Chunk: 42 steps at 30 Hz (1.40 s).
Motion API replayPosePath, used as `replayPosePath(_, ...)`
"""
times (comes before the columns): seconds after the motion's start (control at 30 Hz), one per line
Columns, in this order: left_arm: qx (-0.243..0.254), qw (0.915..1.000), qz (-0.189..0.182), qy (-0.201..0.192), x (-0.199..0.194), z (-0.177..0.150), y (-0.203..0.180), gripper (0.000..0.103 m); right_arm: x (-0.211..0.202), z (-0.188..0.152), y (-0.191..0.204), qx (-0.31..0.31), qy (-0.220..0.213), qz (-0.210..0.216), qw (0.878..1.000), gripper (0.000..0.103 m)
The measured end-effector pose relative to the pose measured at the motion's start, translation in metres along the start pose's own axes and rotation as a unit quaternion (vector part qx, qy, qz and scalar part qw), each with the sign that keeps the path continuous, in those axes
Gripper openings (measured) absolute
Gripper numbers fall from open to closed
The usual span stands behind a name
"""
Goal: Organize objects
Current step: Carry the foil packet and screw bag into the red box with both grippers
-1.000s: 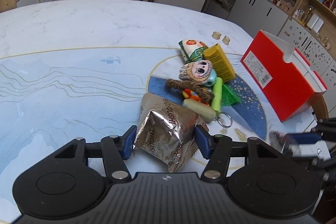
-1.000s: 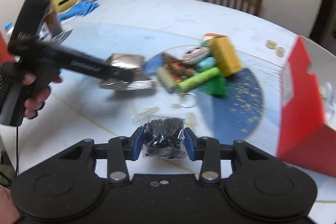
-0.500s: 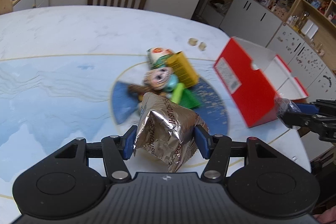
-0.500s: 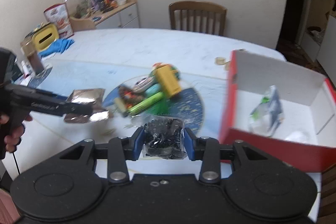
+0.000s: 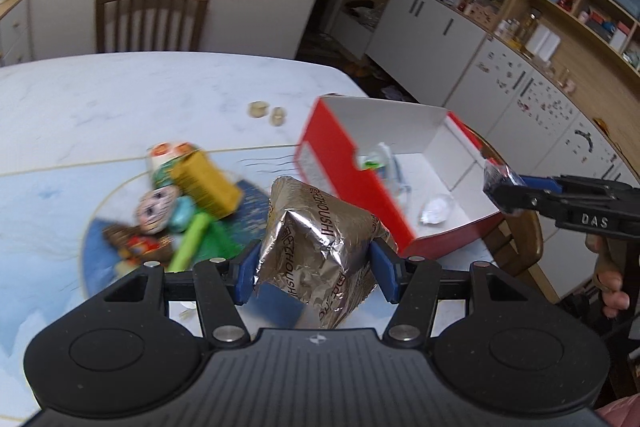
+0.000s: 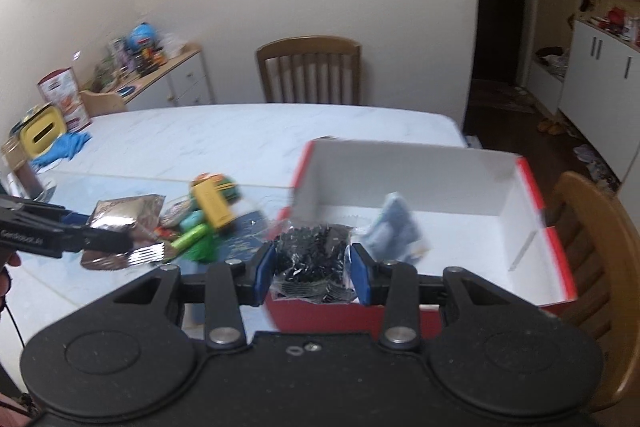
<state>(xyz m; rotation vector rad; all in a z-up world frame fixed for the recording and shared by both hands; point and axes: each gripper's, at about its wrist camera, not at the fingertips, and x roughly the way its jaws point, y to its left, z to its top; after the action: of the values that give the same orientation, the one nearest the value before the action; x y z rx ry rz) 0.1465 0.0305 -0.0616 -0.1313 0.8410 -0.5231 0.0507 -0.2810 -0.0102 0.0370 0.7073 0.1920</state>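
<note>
The red box (image 6: 532,263) lies ahead of both my tongs, open side up, its long axis running away to the right. My right tongs (image 6: 312,269), nearer, hang at its near wall, clamped on a clear bag of black bits (image 6: 310,263). My left tongs (image 5: 316,269), half open, grip the foil packet (image 5: 320,247) beside its red wall.

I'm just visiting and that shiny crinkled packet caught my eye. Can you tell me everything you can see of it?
The crinkled silver foil packet looks puffy and pillow-like, creased all over, with dark printed lettering running sideways down its face. It is clamped between the two blue pads of the left tongs, one on each side, and tilts to one side. It is lifted clear of the white marble-patterned table, near the open red cardboard box with a white inside. Only the pads touch it.
</note>
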Motion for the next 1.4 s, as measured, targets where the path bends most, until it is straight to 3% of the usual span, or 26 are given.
replayPosePath(0.5, 0.052, 0.9982, -0.025, 0.016, 0.078, 0.052, -0.099, 0.057, 0.020, 0.004, -0.091, 0.000, 0.007, -0.041, 0.999, 0.039)
replayPosePath(0.83, 0.093, 0.9939, -0.016, 0.057, 0.141, 0.060, -0.141, 0.057, 0.065, 0.025, -0.133, 0.006, 0.049, -0.021, 0.999, 0.039)
replayPosePath(1.4, 0.136, 0.9829, 0.017, 0.122, 0.219, 0.063, -0.170, 0.057, 0.154, 0.039, -0.135, -0.011, 0.161, -0.002, 0.987, 0.039)
